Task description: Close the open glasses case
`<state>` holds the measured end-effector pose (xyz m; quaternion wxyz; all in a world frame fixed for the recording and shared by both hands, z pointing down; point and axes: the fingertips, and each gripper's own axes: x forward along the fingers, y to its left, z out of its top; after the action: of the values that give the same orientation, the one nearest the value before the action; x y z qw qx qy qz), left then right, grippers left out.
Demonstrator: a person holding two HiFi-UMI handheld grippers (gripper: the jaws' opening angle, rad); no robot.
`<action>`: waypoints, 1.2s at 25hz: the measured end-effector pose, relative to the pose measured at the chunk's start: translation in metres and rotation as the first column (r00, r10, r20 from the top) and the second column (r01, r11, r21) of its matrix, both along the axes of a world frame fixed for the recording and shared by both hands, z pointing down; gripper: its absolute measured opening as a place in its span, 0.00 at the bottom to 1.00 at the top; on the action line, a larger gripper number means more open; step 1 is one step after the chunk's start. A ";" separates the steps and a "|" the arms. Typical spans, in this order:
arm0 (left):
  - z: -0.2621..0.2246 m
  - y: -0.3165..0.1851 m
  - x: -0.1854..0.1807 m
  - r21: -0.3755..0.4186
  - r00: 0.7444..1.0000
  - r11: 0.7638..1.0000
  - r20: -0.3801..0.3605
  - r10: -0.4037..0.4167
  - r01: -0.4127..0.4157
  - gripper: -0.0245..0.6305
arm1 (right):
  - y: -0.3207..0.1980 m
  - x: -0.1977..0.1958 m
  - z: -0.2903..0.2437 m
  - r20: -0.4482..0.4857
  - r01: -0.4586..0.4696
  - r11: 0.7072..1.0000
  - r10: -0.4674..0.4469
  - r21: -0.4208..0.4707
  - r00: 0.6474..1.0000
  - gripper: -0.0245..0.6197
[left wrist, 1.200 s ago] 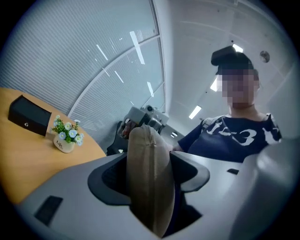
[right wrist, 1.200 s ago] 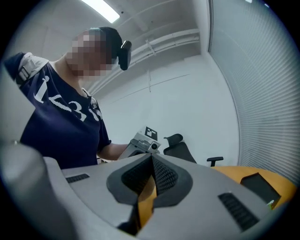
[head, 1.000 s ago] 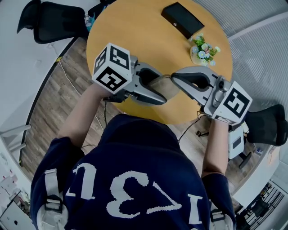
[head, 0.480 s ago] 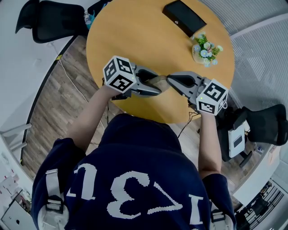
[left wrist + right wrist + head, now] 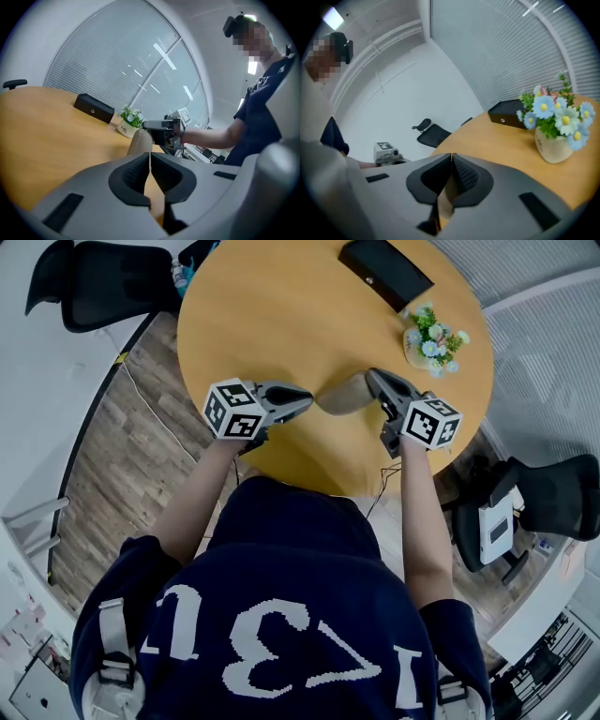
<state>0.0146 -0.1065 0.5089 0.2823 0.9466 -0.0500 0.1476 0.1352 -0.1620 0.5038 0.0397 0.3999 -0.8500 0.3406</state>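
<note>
Head view — DESK: How far along is the closing?
PHOTOG: It looks done, or all but. The tan glasses case (image 5: 340,396) lies on the round table (image 5: 281,315), on the wearer's side of the flower pot (image 5: 429,338). No lid gapes that I can see, though the seam is too small to check.
DESK: And the tongs?
PHOTOG: Both pairs are pressed together. The left tongs (image 5: 305,397) have just closed on nothing, with their tip just short of the case's end farther from the pot. The right tongs (image 5: 372,377), nearer the pot, meet the other end; whether they nip an edge I cannot tell.
DESK: The case itself?
PHOTOG: Smooth, rounded, oblong. By my reckoning, all that remains is backing both pairs away.
</note>
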 end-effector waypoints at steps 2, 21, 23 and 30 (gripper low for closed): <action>-0.002 0.001 0.003 0.009 1.000 1.000 0.001 -0.003 0.003 0.07 | -0.018 0.025 0.018 -0.094 -0.102 0.995 0.103 0.010 0.990 0.08; -0.115 -0.062 -0.015 0.384 0.938 0.856 -0.111 -0.330 0.346 0.07 | 0.018 0.041 -0.129 -0.190 -0.229 0.829 0.368 0.511 0.910 0.07; -0.133 -0.065 -0.017 0.447 0.923 0.811 -0.119 -0.365 0.378 0.07 | 0.026 0.038 -0.151 -0.178 -0.231 0.801 0.384 0.553 0.906 0.07; -0.199 -0.070 -0.030 0.526 0.856 0.678 -0.258 -0.448 0.513 0.07 | 0.048 0.039 -0.211 -0.099 -0.273 0.712 0.433 0.647 0.896 0.07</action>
<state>-0.0149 -0.1766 0.3097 0.0125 0.9460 -0.3239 -0.0055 0.1747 -0.1142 0.2929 -0.0555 0.5851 -0.8091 -0.0069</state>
